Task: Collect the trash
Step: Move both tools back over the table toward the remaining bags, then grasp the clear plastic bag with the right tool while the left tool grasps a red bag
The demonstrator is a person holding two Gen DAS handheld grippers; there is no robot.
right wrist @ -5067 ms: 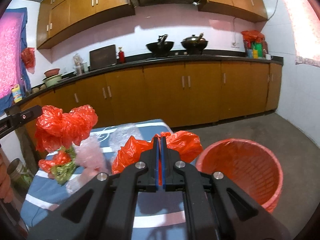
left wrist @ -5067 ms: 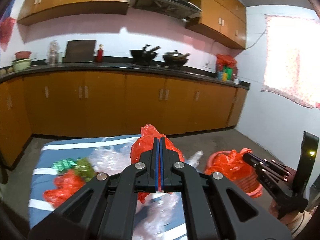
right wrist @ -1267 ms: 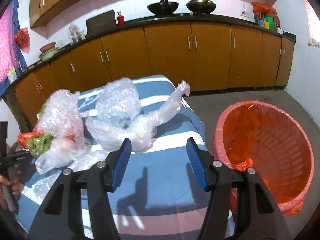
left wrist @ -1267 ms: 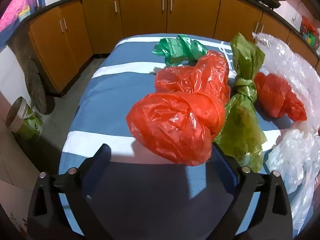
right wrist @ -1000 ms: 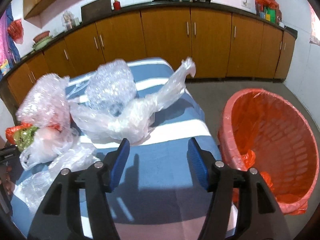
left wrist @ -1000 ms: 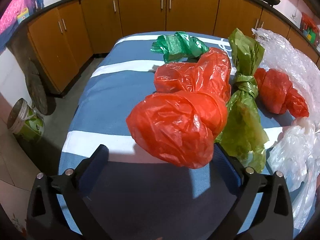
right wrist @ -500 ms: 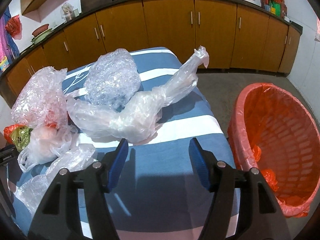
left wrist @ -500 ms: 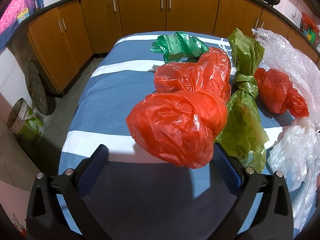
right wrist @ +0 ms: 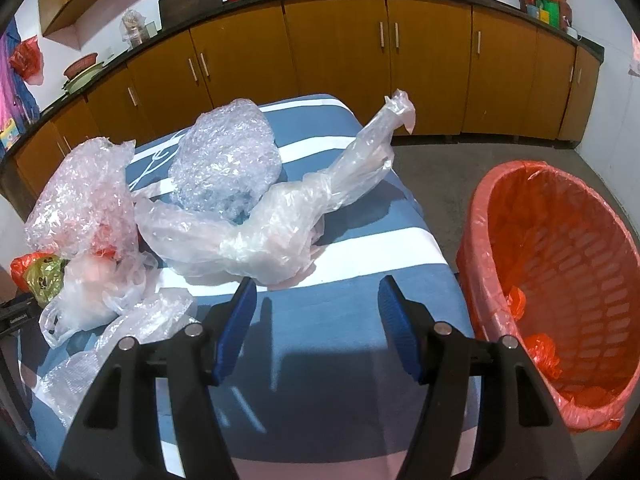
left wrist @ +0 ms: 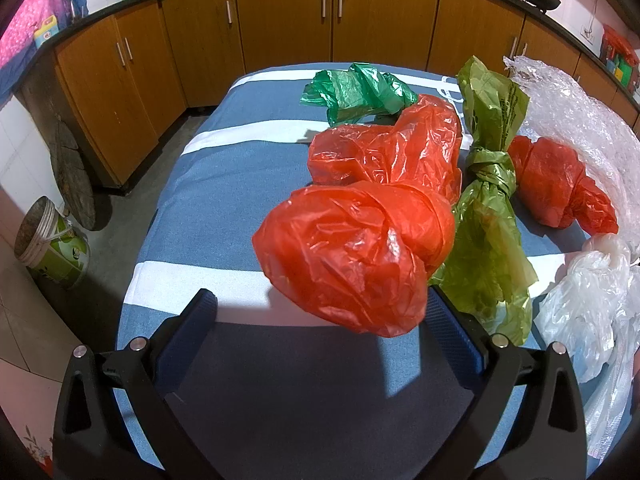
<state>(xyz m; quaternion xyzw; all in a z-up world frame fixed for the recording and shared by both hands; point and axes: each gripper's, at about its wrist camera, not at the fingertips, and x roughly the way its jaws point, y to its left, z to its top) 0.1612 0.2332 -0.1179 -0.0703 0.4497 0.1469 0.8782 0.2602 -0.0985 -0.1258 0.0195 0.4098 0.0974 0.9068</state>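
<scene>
My left gripper is open wide over the blue striped table. The near end of a knotted red bag lies between its fingertips, not pinched. Beside that bag lie an olive green bag, a dark green bag and a small red bag. My right gripper is open and empty, just short of a clear plastic bag. An orange bin with a red liner stands on the floor at the right, with red bags inside.
Bubble wrap and a second crumpled wad lie behind the clear bag, and a white bag lies at the table's right. A green bucket stands on the floor left of the table. Wooden cabinets line the back.
Five seconds ago both grippers were shut on red bags held up; now both are open over the table. In the last second the right gripper edged closer to the clear bag; the left stayed still.
</scene>
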